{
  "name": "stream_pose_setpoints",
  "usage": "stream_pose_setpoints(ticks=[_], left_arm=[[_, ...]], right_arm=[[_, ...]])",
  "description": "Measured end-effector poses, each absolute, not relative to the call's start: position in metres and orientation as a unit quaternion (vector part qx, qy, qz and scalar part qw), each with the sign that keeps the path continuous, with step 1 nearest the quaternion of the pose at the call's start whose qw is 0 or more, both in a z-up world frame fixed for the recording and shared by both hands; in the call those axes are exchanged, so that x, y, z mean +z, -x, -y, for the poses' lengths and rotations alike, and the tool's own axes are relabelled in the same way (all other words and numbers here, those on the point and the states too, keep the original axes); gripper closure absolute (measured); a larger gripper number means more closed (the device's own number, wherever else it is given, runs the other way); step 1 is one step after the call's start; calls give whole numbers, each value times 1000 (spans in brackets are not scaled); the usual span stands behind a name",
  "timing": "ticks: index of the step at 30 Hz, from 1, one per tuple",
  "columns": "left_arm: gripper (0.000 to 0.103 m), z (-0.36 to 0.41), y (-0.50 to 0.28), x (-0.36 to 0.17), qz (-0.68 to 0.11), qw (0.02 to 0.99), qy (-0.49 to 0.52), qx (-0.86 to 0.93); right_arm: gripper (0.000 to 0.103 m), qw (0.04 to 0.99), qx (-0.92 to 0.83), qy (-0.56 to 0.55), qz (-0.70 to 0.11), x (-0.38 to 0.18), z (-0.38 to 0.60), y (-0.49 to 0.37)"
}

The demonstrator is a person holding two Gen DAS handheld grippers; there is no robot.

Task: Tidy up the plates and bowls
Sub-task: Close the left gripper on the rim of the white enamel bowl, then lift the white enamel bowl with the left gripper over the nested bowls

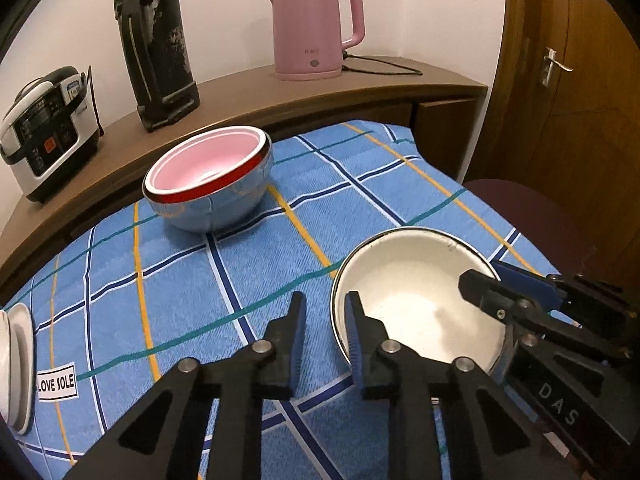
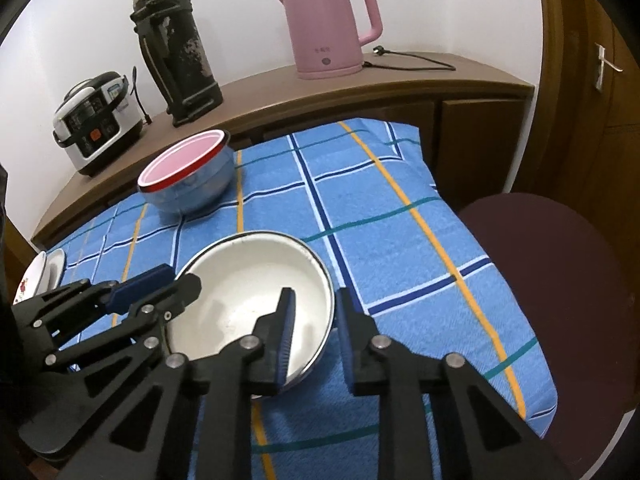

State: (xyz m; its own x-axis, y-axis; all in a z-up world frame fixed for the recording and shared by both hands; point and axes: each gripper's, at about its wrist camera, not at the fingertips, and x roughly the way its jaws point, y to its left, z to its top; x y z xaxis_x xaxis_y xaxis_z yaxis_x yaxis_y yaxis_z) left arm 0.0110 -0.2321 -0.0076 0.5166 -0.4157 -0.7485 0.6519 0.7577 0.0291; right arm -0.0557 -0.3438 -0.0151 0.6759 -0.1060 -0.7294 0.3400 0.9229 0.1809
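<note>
A white enamel bowl (image 1: 416,300) (image 2: 248,284) sits on the blue checked tablecloth. My left gripper (image 1: 326,336) is open and straddles the bowl's left rim, one finger inside, one outside. My right gripper (image 2: 314,328) is open and straddles the bowl's right rim the same way. Each gripper shows in the other's view: the right gripper in the left wrist view (image 1: 500,292), the left gripper in the right wrist view (image 2: 160,288). A steel bowl (image 1: 224,200) (image 2: 196,188) with a pink bowl (image 1: 208,160) nested in it stands farther back. White plates (image 1: 18,360) (image 2: 40,276) lie at the left edge.
A wooden counter (image 1: 280,92) behind the table carries a rice cooker (image 1: 48,128), a black flask (image 1: 156,44) and a pink kettle (image 1: 316,28) with its cord. A dark red chair seat (image 2: 560,280) stands at the table's right. A wooden door (image 1: 568,80) is at right.
</note>
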Motion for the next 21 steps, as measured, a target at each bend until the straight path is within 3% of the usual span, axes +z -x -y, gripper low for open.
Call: stream_pose_setpoints(ticks=[8, 21], left_arm=[[94, 235, -13, -13, -386, 855, -152, -311], [94, 231, -16, -11, -389, 857, -136, -308]], right_arm=[[90, 899, -124, -153, -392, -22, 343, 52], [92, 901, -122, -149, -390, -18, 341, 50]])
